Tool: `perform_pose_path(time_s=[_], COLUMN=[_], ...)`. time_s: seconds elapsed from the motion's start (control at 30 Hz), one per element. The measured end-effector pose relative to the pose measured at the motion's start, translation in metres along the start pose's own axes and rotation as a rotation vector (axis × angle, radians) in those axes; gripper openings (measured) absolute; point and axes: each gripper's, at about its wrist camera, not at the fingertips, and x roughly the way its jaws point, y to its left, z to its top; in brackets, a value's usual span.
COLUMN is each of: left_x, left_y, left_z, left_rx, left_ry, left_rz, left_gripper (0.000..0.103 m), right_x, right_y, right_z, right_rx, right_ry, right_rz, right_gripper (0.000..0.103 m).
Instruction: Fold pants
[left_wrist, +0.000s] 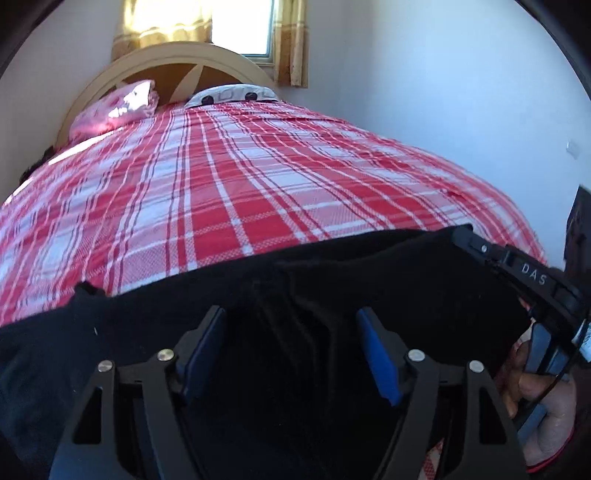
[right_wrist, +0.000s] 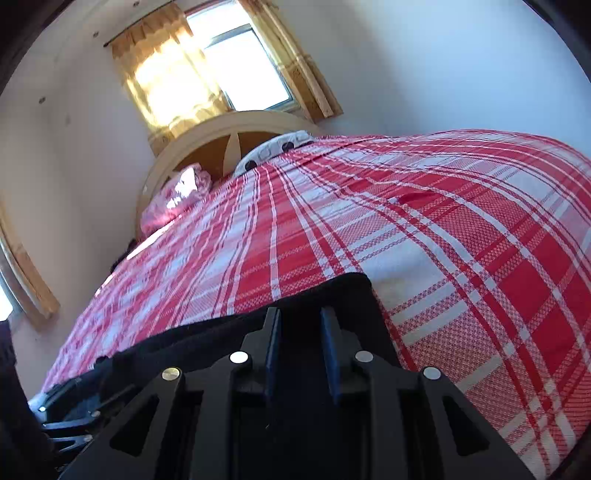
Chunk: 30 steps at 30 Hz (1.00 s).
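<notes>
Home bedroom: plaid-covered bed, arched headboard, pillows, curtained window.

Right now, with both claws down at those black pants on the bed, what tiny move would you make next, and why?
Probably close the left gripper on the black pants. Its blue pads stand wide apart with bunched cloth between them, so it grips nothing yet. The right gripper has its pads closer together at the pants' edge on the plaid bedspread. Holding both sides seems needed before lifting a fold.

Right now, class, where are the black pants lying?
In both wrist views the pants lie across the near end of the plaid bedspread, beneath both grippers, far from the pillows by the headboard.
</notes>
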Motion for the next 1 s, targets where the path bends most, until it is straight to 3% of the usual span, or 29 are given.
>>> perform_pose_path(time_s=[0.13,0.27,0.33,0.43,0.57,0.77,0.83,1.0], left_x=[-0.006,-0.035,-0.052,-0.078,-0.105,-0.139,-0.146,-0.151], left_y=[-0.007,0.017,0.04,0.083,0.141,0.22,0.241,0.282], left_z=[-0.001,0.0,-0.003,-0.012,-0.029,-0.056,-0.065,-0.087], left_rx=[0.047,0.011,-0.013,-0.072,-0.133,-0.288,-0.339,-0.473], left_ry=[-0.011,-0.044,-0.068,-0.099,-0.1,-0.121,-0.125,-0.1], left_rz=[0.014,-0.021,0.001,0.092,0.274,0.44,0.479,0.481], left_gripper=[0.076,0.077,0.087,0.09,0.09,0.09,0.09,0.09], right_x=[-0.007,-0.03,-0.056,-0.083,-0.082,-0.071,-0.065,-0.046], right_y=[-0.006,0.003,0.009,0.032,0.076,0.167,0.188,0.226], right_z=[0.002,0.009,0.005,-0.012,-0.035,-0.062,-0.072,-0.098], right_rx=[0.088,0.083,0.102,0.055,-0.041,-0.304,-0.333,-0.375], right_ry=[-0.007,-0.026,-0.092,-0.1,-0.016,0.048,0.08,0.137], right_rz=[0.072,0.09,0.151,0.143,0.197,0.283,0.311,0.325], right_gripper=[0.024,0.024,0.025,0.037,0.037,0.037,0.037,0.037])
